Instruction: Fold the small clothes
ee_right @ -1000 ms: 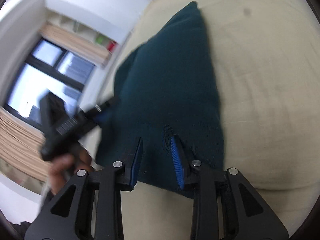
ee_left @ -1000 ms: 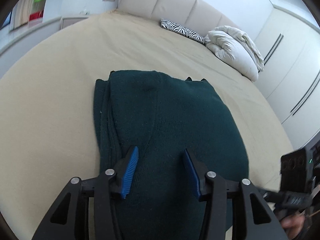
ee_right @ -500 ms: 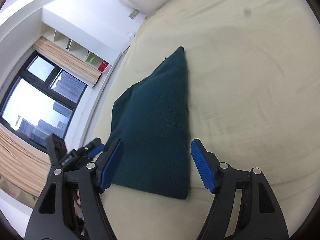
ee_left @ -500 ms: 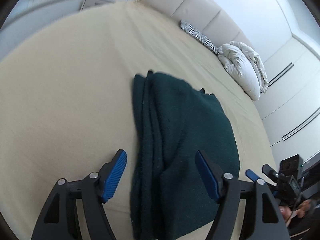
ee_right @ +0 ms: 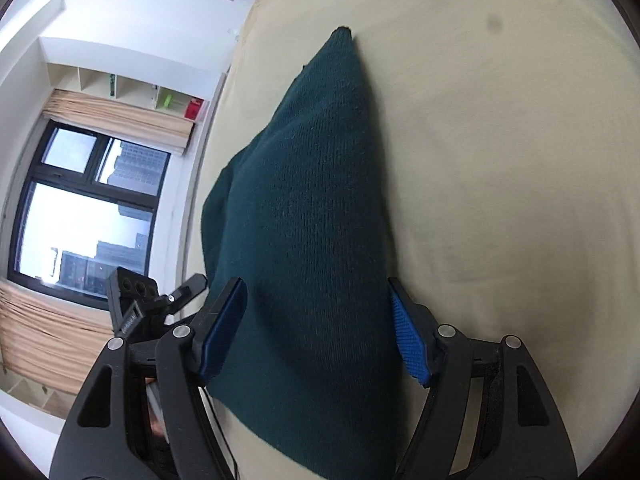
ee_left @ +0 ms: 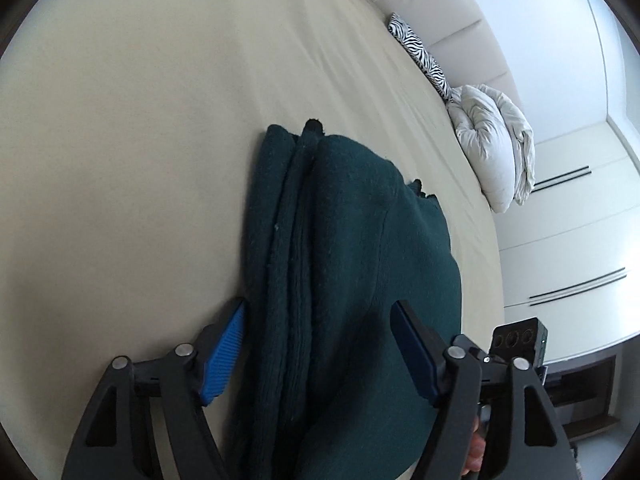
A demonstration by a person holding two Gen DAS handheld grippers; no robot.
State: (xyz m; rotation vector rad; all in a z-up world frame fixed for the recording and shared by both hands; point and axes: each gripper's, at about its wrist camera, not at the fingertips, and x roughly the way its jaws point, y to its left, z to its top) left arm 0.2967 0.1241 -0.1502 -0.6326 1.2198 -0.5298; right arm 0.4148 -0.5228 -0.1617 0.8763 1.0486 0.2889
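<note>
Left wrist view showed the folded green sweater [ee_left: 352, 280] lying on the bed [ee_left: 140, 140], the left gripper [ee_left: 320, 344] closing its jaws astride its layered edge without pinching, the right gripper [ee_right: 320, 328] spread empty over it, likely readying another fold.

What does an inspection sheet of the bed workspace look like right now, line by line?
Surface: beige bed sheet, lightly creased; a small dark spot on it.
Job's things: dark green knit garment, folded, layered edges along one side, lying flat.
Clutter: zebra-print pillow and rolled white duvet by the headboard, apart from the garment.
Grippers: left gripper jaws closing, garment between them, pads not pressing; right gripper open, straddling the garment.
Cables: a thin dark cable beneath the right gripper.
Surroundings: window with curtains, wall shelves, white wardrobe doors.
</note>
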